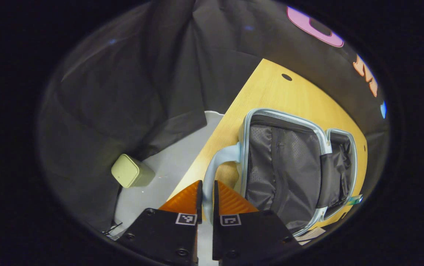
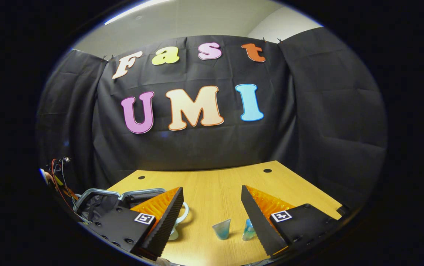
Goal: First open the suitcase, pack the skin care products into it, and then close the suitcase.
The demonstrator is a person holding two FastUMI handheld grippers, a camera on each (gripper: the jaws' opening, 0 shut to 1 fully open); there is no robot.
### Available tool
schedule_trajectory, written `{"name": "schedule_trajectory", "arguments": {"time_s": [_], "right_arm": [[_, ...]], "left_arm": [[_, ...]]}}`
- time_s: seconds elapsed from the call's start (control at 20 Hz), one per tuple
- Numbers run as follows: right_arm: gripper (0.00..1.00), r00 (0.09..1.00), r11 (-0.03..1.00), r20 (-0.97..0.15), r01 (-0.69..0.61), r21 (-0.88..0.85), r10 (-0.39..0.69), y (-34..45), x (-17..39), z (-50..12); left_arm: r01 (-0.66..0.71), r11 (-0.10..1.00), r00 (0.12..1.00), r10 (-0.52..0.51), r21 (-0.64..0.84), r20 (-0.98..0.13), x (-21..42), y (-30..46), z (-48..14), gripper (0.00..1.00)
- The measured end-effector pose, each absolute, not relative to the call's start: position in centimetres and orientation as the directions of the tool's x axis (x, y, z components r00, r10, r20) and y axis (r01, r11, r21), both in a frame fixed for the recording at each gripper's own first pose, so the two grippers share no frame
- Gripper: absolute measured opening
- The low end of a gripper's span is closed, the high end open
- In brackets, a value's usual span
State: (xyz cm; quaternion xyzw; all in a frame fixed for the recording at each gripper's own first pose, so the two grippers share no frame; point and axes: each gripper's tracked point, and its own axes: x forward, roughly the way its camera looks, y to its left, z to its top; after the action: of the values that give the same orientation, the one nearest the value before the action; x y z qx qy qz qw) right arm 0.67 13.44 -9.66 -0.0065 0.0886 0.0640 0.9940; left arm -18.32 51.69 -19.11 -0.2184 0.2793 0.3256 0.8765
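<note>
1. The suitcase (image 1: 289, 166) lay open on the wooden tabletop (image 1: 271, 92), near its edge, dark mesh lining up and both halves spread. I judged the opening step done or all but done, with packing next.
2. The left gripper (image 1: 207, 201) had its jaws clenched on the suitcase's pale handle (image 1: 217, 162), which ran up between the two fingers and curved back to the case's side. It looked down from above the tabletop edge, tilted steeply, so that the grey floor and a small pale-green bin (image 1: 130, 170) showed beside the tabletop.
3. The right gripper (image 2: 212, 210) was held level and low over the tabletop, facing the back wall, its jaws spread wide and grasping nothing.
4. Two skin care products stood between those open fingers but farther off: a small bluish cup-shaped item (image 2: 222, 229) and a small blue bottle (image 2: 248, 229) just beside it, well apart from the suitcase at the left of that view.
5. To my eye the next move called for the right gripper to advance, centre on one product and close gently, since such small upright pieces would tip easily, while the left steadied or let go of the handle.
</note>
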Motion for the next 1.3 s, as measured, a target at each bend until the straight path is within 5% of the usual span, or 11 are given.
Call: {"name": "schedule_trajectory", "arguments": {"time_s": [0.05, 0.35, 0.6, 0.9, 1.1, 1.3], "right_arm": [[0.98, 0.976, 0.993, -0.179, -0.122, -0.001, 0.120, 13.2, 0.7, -9.8], [0.98, 0.976, 0.994, -0.193, -0.108, -0.008, 0.105, 11.1, 1.4, -10.0], [0.98, 0.965, 0.992, -0.236, -0.122, -0.005, 0.117, 8.4, 2.0, -10.9], [0.98, 0.930, 0.982, -0.320, -0.187, 0.007, 0.179, 5.4, 2.5, -13.1], [0.98, 0.898, 0.970, -0.372, -0.238, 0.042, 0.237, 4.0, 3.2, -15.1], [0.98, 0.865, 0.961, -0.422, -0.269, 0.067, 0.272, 3.1, 3.9, -18.2]], "left_arm": [[-0.686, 0.699, 0.639, 0.445, -0.203, -0.628, -18.2, 51.5, -19.1, 0.13], [-0.685, 0.723, 0.649, 0.550, -0.089, -0.526, -16.8, 49.8, -14.6, 0.93], [-0.559, 0.829, 0.767, 0.505, -0.027, -0.397, -12.6, 40.6, -8.2, 0.96], [-0.319, 0.946, 0.910, 0.292, -0.050, -0.295, -6.2, 23.4, -5.0, 0.96], [-0.111, 0.987, 0.972, 0.083, -0.118, -0.218, -2.8, 12.9, -5.8, 0.96], [-0.005, 0.994, 0.976, -0.019, -0.106, -0.217, 0.3, 5.9, -9.5, 0.96]]}}
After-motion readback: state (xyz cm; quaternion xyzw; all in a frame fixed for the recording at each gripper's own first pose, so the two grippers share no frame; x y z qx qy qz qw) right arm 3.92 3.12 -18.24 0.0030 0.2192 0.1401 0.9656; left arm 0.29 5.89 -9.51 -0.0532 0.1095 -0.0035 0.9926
